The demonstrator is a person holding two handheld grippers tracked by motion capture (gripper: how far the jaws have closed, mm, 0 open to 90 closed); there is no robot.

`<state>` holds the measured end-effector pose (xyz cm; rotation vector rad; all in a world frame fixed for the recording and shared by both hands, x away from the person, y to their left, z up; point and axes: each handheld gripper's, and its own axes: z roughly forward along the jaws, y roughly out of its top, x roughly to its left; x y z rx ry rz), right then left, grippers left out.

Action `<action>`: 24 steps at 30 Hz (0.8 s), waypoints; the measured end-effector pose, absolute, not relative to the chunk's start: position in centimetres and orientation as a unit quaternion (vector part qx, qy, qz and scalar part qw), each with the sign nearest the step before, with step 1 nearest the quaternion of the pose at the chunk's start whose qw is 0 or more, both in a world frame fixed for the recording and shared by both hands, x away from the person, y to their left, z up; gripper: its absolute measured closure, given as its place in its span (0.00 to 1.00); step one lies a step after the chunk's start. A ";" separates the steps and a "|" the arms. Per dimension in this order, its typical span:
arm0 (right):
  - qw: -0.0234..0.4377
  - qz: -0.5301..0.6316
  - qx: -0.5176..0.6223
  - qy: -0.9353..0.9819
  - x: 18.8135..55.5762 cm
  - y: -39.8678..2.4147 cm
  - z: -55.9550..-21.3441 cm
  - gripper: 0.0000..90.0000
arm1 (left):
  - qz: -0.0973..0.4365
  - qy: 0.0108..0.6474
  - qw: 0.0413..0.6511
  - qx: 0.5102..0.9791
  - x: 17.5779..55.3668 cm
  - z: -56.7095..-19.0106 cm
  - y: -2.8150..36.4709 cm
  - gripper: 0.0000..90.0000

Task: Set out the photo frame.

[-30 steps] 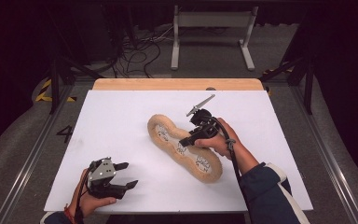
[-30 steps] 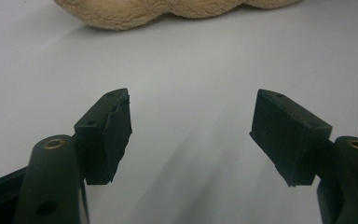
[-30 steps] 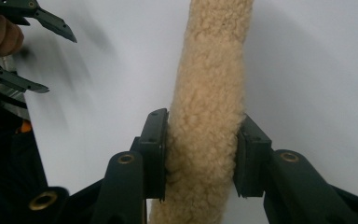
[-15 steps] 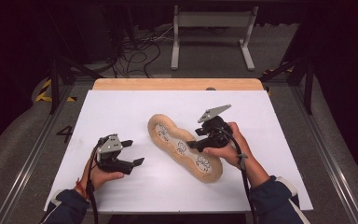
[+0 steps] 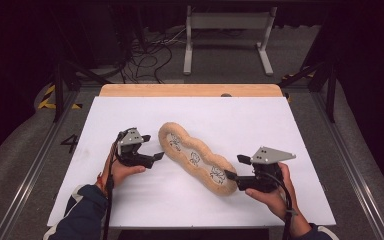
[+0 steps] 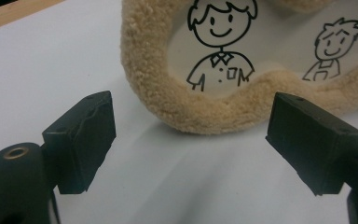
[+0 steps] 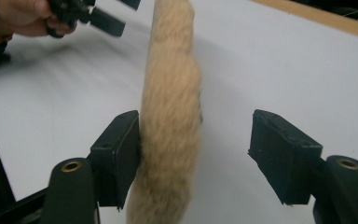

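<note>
Now the long tan plush mat with three cartoon figures [image 5: 196,159] lies flat on the white surface [image 5: 290,130], between both claws. Its near end sits inside the right claw [image 5: 231,167], whose jaws have just been opening, unclamped. Left claw [image 5: 152,148], jaws also just opening, faces its far end, empty.

A white sheet [image 5: 280,130] covers most of a wooden table [image 5: 190,90], whose bare far edge shows beyond it. Behind the table, tangled black cables [image 5: 145,52] lie on the floor beside a white metal stand [image 5: 227,30]. Left of the table, yellow-black hazard tape [image 5: 47,97] marks the floor.
</note>
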<state>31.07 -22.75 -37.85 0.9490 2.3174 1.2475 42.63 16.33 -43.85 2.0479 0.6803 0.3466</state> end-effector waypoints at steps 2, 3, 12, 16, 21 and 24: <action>0.169 0.434 0.336 0.819 30.4 -23.0 -38.8 0.37 | 0.139 0.281 0.463 0.829 43.2 -43.8 16.1 0.17; 0.169 0.434 0.341 0.817 30.1 -23.2 -39.2 0.37 | 0.140 0.283 0.465 0.827 43.4 -43.9 16.0 0.17; 0.151 0.433 0.362 0.811 28.8 -23.3 -42.0 0.43 | 0.135 0.278 0.472 0.826 45.2 -44.3 14.8 0.23; 0.153 0.428 0.366 0.812 28.6 -22.9 -43.1 0.46 | 0.133 0.267 0.462 0.835 45.3 -44.7 14.0 0.27; 0.156 0.442 0.368 0.803 28.4 -22.8 -43.3 0.53 | 0.133 0.272 0.464 0.832 45.5 -44.8 14.2 0.34; 0.164 0.451 0.372 0.795 28.3 -22.6 -43.2 0.56 | 0.135 0.280 0.462 0.831 45.6 -44.9 14.2 0.41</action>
